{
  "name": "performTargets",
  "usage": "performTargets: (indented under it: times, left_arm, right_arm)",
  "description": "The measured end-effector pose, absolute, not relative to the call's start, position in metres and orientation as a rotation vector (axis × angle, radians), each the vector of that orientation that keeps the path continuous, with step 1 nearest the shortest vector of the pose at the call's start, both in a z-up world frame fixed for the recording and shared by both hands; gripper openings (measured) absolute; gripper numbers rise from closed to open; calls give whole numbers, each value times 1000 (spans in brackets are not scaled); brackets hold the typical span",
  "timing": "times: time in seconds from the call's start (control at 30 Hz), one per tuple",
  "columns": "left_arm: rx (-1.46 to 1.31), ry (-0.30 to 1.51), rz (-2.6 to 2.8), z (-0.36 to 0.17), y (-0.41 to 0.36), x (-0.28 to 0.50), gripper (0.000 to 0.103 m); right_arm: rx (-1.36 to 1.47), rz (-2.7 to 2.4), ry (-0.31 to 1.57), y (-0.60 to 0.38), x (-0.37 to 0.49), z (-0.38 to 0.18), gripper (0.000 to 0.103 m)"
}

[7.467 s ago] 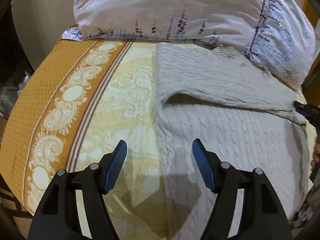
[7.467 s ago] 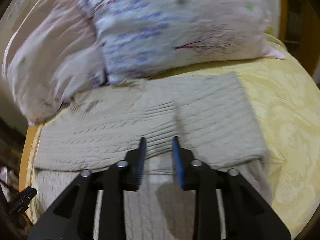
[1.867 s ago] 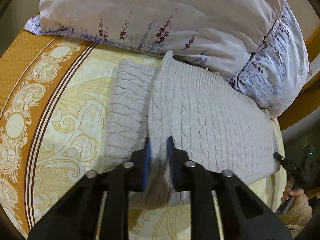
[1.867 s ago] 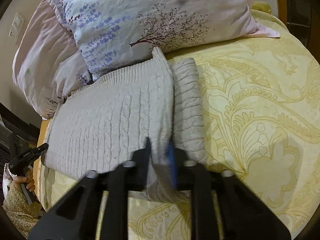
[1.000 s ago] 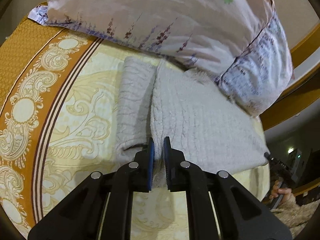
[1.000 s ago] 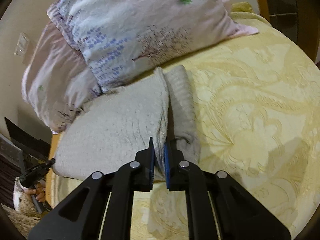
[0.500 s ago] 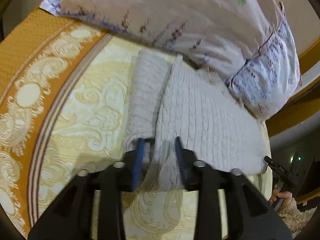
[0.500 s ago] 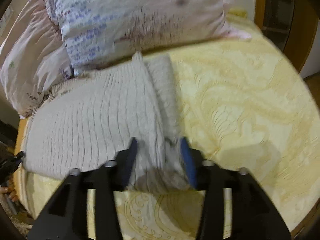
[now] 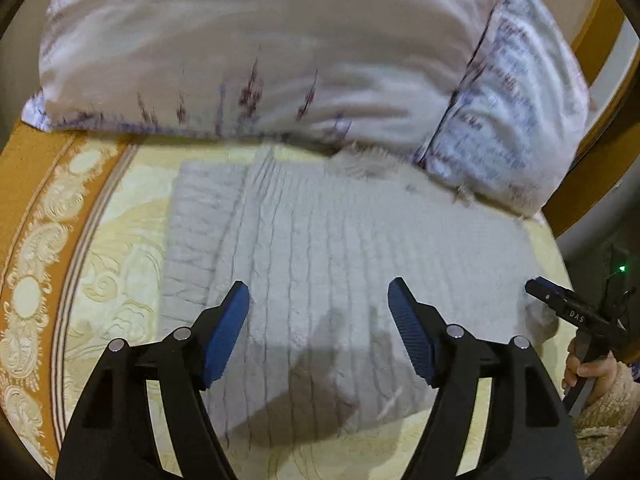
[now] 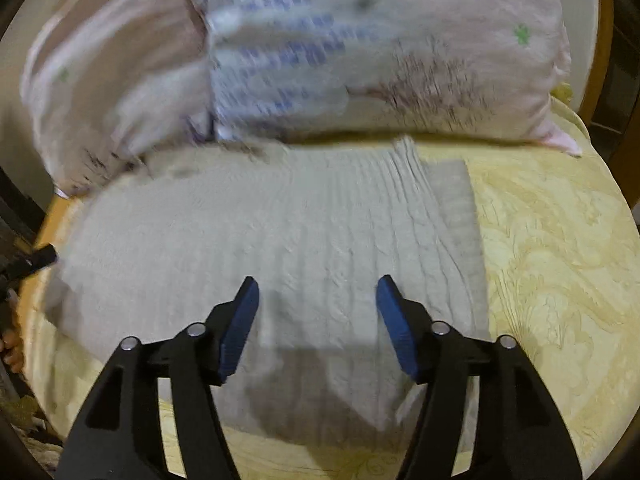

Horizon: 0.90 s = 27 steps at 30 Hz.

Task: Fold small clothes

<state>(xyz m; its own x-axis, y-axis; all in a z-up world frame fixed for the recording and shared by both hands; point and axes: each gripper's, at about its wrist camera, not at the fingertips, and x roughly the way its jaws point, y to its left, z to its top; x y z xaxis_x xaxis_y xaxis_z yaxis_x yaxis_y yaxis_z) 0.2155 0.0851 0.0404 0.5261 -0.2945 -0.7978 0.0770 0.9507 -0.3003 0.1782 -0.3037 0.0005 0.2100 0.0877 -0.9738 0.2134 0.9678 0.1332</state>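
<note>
A pale grey cable-knit sweater point(image 9: 340, 248) lies folded flat on the yellow patterned bedspread point(image 9: 116, 248), its far edge against the pillows. My left gripper point(image 9: 318, 312) hovers above its near left part, jaws opening, nothing between the blue pads. In the right wrist view the same sweater point(image 10: 248, 240) spreads wide, a narrower folded strip showing at its right side. My right gripper point(image 10: 318, 308) hangs over the near right part, jaws opening, with only cloth below them. The right gripper's tip point(image 9: 568, 308) shows at the left view's right edge, held by a hand.
Two floral pillows point(image 9: 280, 52) press against the sweater's far edge; they appear again as pillows point(image 10: 320, 48) in the right view. An orange border point(image 9: 28, 208) runs down the bedspread's left side. A wooden bed frame point(image 9: 600, 32) rises at the right. Bare bedspread point(image 10: 560, 264) lies right of the sweater.
Both grippers were shut on the sweater's near edge a second ago; they have let go and opened wide. Each has shifted sideways over the sweater, which now lies flat.
</note>
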Motion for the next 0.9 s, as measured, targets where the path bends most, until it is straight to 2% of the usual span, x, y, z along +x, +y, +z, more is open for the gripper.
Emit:
performTargets:
  times: [0.17,0.33,0.47,0.63,0.67,0.9]
  left_arm:
    - [-233,1029,-211,20,87,214,73]
    - [-339,991,-213,35,103,211,73]
    - [-450,959,-138,44,145,214,73]
    - [-501,1011,-119,34,172,228,73]
    - [-520,1031,-143,30,176,233,73]
    - [-496,1107,-264,16,163,256,73]
  right_arm:
    - [298,-107,1348,-310,161,-3,63]
    - [280,-126,1353,-305,169,2,66]
    - [234,-72,1314,-289,181,7,70]
    - [190,-2,1302,-265,204,4,72]
    - [179,7,1300,-260,207,4,75]
    - [150,30,1314,-250,217,-4,77]
